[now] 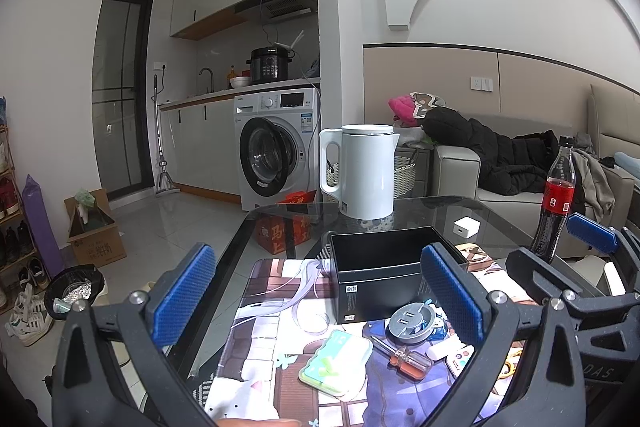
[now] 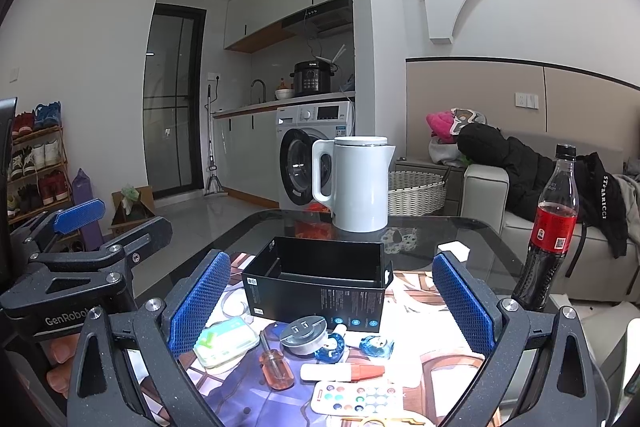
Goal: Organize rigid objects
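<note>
Glass desk [image 2: 460,227] in a small home, with little things waiting to go in a box.

Both hand-held grippers hang over the picture mat [image 1: 256,339], and nothing has been picked up yet, so this looks like the very start. The left hand-held gripper [image 1: 320,299] has its blue pads wide apart and holds nothing. The right hand-held gripper [image 2: 332,303] is wide apart and holds nothing too. The black box [image 2: 320,287] stands open at the back of the mat. Just in front of it lie a round grey disc [image 2: 302,335], an orange screwdriver [image 2: 274,367], a green case [image 2: 226,343], a white remote [image 2: 356,399] and a white tube with an orange cap [image 2: 340,371]. Next, I think one gripper must go down around one small thing, squeeze it, and carry it into the box.
</note>
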`<state>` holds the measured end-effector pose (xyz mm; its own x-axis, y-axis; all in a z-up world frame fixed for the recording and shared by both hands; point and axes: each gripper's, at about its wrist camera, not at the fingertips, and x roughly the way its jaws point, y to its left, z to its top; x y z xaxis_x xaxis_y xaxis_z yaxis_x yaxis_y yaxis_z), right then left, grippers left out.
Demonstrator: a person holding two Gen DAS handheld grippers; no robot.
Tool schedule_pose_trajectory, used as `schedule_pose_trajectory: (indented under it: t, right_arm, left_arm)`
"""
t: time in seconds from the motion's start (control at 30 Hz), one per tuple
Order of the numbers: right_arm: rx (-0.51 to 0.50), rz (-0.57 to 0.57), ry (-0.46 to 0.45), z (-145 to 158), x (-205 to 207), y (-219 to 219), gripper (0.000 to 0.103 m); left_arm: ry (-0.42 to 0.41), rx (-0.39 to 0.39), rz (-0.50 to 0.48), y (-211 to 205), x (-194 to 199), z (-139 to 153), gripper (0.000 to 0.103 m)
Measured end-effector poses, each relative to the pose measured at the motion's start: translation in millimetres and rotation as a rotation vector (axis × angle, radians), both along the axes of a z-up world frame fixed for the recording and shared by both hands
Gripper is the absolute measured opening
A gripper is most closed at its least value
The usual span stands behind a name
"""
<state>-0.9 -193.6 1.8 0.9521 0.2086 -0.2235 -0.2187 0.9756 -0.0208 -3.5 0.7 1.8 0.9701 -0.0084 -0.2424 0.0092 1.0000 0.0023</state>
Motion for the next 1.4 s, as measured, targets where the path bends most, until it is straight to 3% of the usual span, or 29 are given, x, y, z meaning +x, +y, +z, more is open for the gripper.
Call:
schedule_pose_trajectory:
  t: [1.1, 1.4]
  right_arm:
    - [-0.001, -0.005, 0.011, -1.8, 3.3, -1.6, 0.103]
    - [-0.014, -0.003, 0.026, 0.1, 8.9, -3.6, 0.103]
  left_arm:
    - [0.007, 0.000, -0.001, -0.1, 1.0, -0.5, 0.103]
    - [0.085, -0.033, 0.003, 3.8, 14.3, -1.8, 0.103]
